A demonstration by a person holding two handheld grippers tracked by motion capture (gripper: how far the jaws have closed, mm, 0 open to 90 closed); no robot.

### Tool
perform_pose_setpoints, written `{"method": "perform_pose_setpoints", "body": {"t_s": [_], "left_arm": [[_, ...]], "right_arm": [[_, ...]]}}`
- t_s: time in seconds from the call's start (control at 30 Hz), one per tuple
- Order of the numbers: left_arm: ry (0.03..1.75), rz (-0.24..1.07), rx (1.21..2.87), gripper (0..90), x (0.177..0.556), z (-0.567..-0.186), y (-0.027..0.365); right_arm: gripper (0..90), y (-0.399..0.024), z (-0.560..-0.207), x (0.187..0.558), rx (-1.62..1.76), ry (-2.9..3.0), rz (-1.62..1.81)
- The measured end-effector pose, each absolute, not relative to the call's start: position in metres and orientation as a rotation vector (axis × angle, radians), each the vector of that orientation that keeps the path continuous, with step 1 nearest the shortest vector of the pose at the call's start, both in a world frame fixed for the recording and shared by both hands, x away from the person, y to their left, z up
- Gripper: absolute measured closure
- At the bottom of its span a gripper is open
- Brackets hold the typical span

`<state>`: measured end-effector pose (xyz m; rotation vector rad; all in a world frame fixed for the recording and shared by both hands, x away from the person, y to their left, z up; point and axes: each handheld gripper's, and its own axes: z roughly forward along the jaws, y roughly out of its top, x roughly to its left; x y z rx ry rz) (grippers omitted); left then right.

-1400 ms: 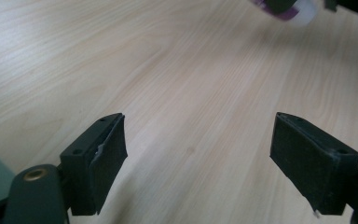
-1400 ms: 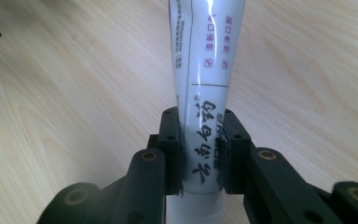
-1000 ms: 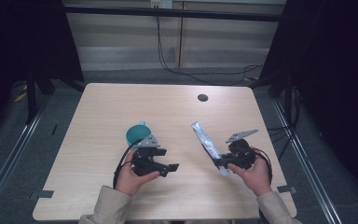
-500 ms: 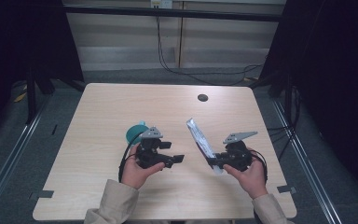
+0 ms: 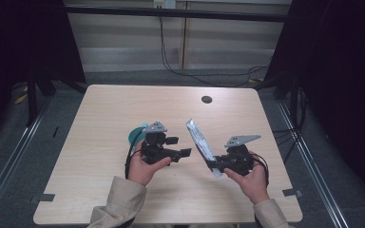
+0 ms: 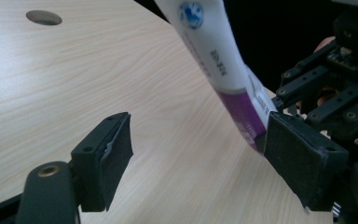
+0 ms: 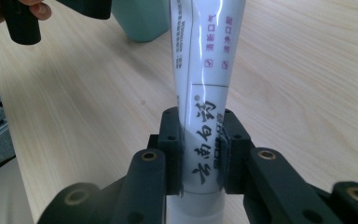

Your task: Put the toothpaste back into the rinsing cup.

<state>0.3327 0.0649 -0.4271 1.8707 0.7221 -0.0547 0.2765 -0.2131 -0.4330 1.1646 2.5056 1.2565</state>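
Note:
A white toothpaste tube (image 5: 200, 141) with purple print sticks up and away from my right gripper (image 5: 215, 166), tilted toward the left. My right gripper (image 7: 200, 149) is shut on the tube (image 7: 205, 60) near its lower end. My left gripper (image 5: 179, 146) hovers left of the tube, pointing right at it, jaws open. In the left gripper view the gripper (image 6: 198, 158) has bare table between its pads, and the tube (image 6: 214, 51) slants down just beyond the right pad. A teal cup (image 5: 135, 134) stands behind the left hand.
A round dark hole (image 5: 206, 99) sits in the wooden table (image 5: 104, 109) at the back right. The cup (image 7: 142, 18) is close beyond the tube in the right gripper view. Dark frame posts and cables stand past the far edge.
My left gripper has risen and shifted a little farther from the person, closer to the tube. The tube in the right gripper has leaned slightly more to the left.

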Motion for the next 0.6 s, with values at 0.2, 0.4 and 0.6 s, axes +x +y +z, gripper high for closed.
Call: {"method": "perform_pose_setpoints", "body": {"t_s": [0.2, 0.4, 0.6], "left_arm": [[0.708, -0.053, 1.861, 25.3, 0.334, -0.421, 0.061], [0.702, -0.061, 1.849, 26.2, 0.335, -0.416, 0.054], [0.701, -0.062, 1.854, 26.6, 0.336, -0.416, 0.051]], "right_arm": [[74.5, -0.21, -0.434, 0.276, 1.163, 2.503, 1.277], [74.5, -0.204, -0.435, 0.275, 1.14, 2.512, 1.282], [74.5, -0.201, -0.436, 0.275, 1.133, 2.52, 1.295]]}}
